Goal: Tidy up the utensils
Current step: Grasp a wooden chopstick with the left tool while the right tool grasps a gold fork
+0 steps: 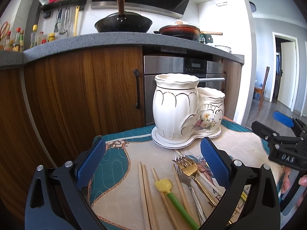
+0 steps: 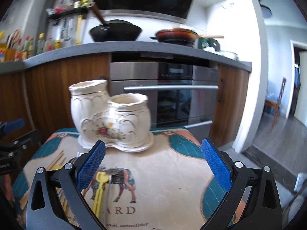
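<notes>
The left gripper is hanging wide open over chopsticks, a gold fork and a silver fork lying on the cloth. The right gripper is spread wide too, holding nothing. The white holder is standing just behind them.

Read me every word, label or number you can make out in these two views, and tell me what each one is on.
"DAS": raised letters on the right gripper, seen from the left wrist view.
"ARD": end of a larger word printed on the cloth, below the horse picture.
Small script lines on the cloth in both views: too blurred or cut off to read.
Oven panel display, bottle labels: too small to read.
</notes>
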`<control>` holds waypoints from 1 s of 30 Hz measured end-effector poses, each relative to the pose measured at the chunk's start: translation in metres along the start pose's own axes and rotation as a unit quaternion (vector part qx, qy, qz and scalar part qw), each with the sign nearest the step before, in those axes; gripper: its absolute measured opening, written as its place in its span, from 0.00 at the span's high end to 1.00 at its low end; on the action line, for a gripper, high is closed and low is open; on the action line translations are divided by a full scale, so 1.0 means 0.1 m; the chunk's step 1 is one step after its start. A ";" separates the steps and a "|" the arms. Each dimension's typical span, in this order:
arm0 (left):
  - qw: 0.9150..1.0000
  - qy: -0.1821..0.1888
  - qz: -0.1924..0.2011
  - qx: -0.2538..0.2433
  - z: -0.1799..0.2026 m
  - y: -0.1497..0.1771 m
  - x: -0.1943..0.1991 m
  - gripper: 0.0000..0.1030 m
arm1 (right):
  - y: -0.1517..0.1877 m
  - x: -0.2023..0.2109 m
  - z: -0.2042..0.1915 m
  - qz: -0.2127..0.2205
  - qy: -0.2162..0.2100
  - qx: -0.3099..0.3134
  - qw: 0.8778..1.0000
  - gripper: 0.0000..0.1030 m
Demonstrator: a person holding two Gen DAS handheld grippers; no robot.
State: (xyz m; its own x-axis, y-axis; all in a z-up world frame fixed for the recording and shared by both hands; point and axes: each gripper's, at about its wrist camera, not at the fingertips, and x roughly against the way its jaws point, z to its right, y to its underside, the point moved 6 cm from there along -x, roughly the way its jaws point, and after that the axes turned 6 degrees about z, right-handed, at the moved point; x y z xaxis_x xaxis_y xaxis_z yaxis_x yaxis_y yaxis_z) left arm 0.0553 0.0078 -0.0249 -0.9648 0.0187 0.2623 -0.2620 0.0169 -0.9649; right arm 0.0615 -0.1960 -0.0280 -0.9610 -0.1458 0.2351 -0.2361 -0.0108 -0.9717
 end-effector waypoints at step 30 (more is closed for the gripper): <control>0.961 -0.041 -0.269 -0.043 -0.38 0.81 -0.08 0.34 | 0.26 -0.17 -0.05 -0.124 -0.057 0.018 0.990 0.04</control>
State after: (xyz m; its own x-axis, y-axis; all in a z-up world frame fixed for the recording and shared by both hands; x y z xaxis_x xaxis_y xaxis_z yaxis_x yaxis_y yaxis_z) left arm 0.0425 0.0468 -0.1045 -0.6898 -0.0937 0.7179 -0.7240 0.0839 -0.6847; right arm 0.0704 -0.1887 -0.0572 -0.8510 -0.2439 0.4652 -0.4561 -0.0961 -0.8847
